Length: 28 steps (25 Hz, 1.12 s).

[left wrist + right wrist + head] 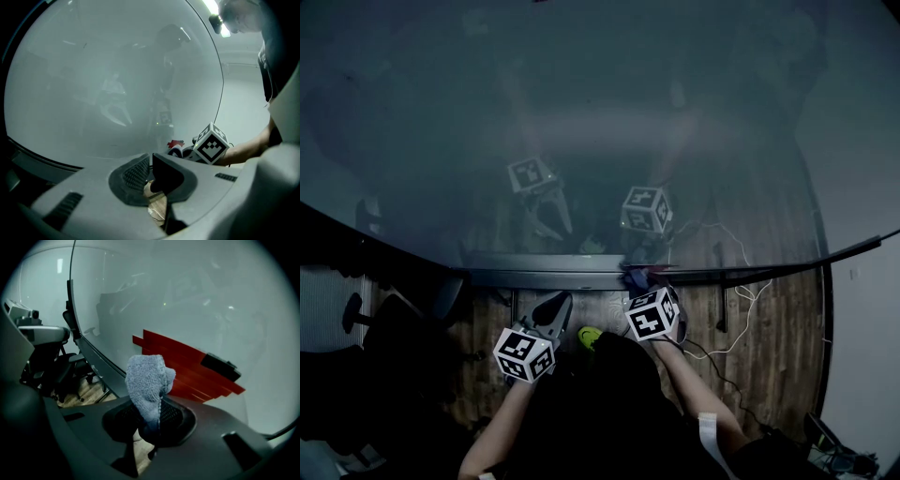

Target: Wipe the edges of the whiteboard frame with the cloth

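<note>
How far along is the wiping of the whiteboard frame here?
Done: the right gripper has the cloth clamped. In hand: the cloth is at the bottom frame edge. Left: no wiped stretch can be told apart; the left gripper is shut, empty.

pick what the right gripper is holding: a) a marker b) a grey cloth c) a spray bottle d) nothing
b: in the right gripper view the right gripper has its jaws closed on a bluish-grey cloth that sticks up from between them.
</note>
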Tool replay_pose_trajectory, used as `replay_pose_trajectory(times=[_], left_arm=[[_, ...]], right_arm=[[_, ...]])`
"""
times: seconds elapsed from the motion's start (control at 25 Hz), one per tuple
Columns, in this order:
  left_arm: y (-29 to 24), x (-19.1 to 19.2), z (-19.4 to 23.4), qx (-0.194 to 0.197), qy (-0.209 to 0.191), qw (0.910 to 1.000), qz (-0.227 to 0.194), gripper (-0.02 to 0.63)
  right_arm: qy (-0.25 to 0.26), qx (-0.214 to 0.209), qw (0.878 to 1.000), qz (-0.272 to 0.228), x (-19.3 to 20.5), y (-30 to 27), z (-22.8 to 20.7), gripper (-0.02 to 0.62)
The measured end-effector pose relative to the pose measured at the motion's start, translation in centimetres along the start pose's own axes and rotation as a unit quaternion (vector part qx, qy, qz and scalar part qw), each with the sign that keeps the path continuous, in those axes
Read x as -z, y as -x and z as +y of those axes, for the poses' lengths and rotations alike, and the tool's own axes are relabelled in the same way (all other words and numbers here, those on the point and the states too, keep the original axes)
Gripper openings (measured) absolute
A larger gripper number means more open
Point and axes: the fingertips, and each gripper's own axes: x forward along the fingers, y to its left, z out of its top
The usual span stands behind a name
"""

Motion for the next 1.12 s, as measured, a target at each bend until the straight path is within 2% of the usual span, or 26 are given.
replay_pose_trajectory(times=[0.16, 0.28, 0.44, 0.64, 0.8, 0.96, 1.12], left_arm=[[0.5, 0.3, 0.5, -0.001, 0.000, 1.0000, -0.001, 0.028], [0.4, 0.1, 0.9, 0.002, 0.002, 1.0000, -0.001, 0.028], [-0.2, -0.1, 1.2, 0.008, 0.007, 0.9999, 0.003, 0.028], [-0.3, 0.0, 0.4, 0.018, 0.007, 0.9998, 0.004, 0.028], [1.2, -0.2, 3.0, 0.018, 0.016, 0.9997, 0.006, 0.028], [1.0, 0.0, 2.5, 0.011, 0.015, 0.9998, 0.009, 0.028], [1.6, 0.0, 3.2, 0.007, 0.019, 0.9998, 0.007, 0.028]], right_arm=[[-0.017, 0.009, 1.000, -0.008, 0.5, 0.9, -0.3, 0.071], [-0.015, 0.021, 0.999, -0.023, -0.6, 2.4, -0.9, 0.071], [-0.041, -0.010, 0.999, -0.035, -2.2, 2.5, -0.3, 0.071], [-0.041, -0.036, 0.998, -0.021, -2.5, 0.7, 2.0, 0.071], [-0.057, -0.040, 0.998, -0.002, -4.0, -1.5, 4.5, 0.071], [-0.067, -0.040, 0.997, 0.003, -3.2, -1.5, 3.7, 0.071], [-0.039, -0.040, 0.998, 0.014, -3.6, -2.0, 4.6, 0.072]])
